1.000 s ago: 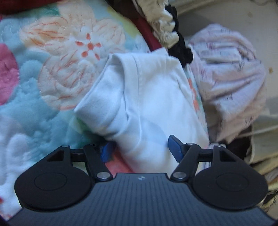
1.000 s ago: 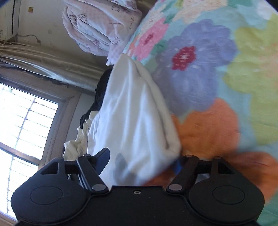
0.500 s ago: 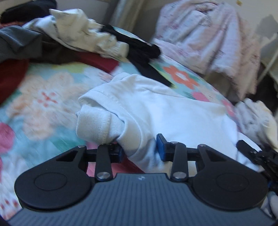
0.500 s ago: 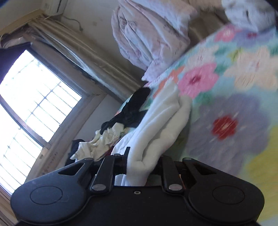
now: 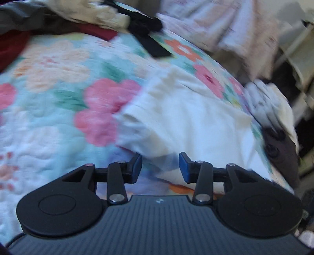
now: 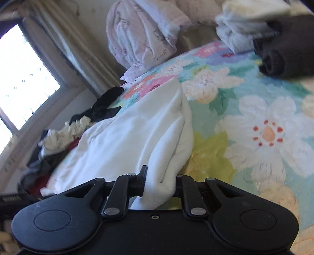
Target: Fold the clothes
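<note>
A folded white shirt point(image 5: 186, 125) lies on the flowered quilt point(image 5: 58, 98). My left gripper point(image 5: 160, 169) is open, its blue pads point(image 5: 184, 166) apart, just short of the shirt's near edge and holding nothing. In the right wrist view the same white shirt point(image 6: 127, 137) is bunched, and my right gripper point(image 6: 160, 185) is shut on its thick folded edge, which fills the gap between the jaws.
A heap of unfolded clothes point(image 5: 98, 13) lies at the quilt's far edge, with a black garment point(image 5: 147, 29). A pale pink bundle point(image 6: 141, 33) sits by the wall. Folded white and dark brown clothes point(image 6: 274, 45) lie at the right. A window point(image 6: 23, 78) is at left.
My left gripper has opened and let go of the shirt, drawing back from it. My right gripper stays shut on the shirt and has swung lower over the quilt.
</note>
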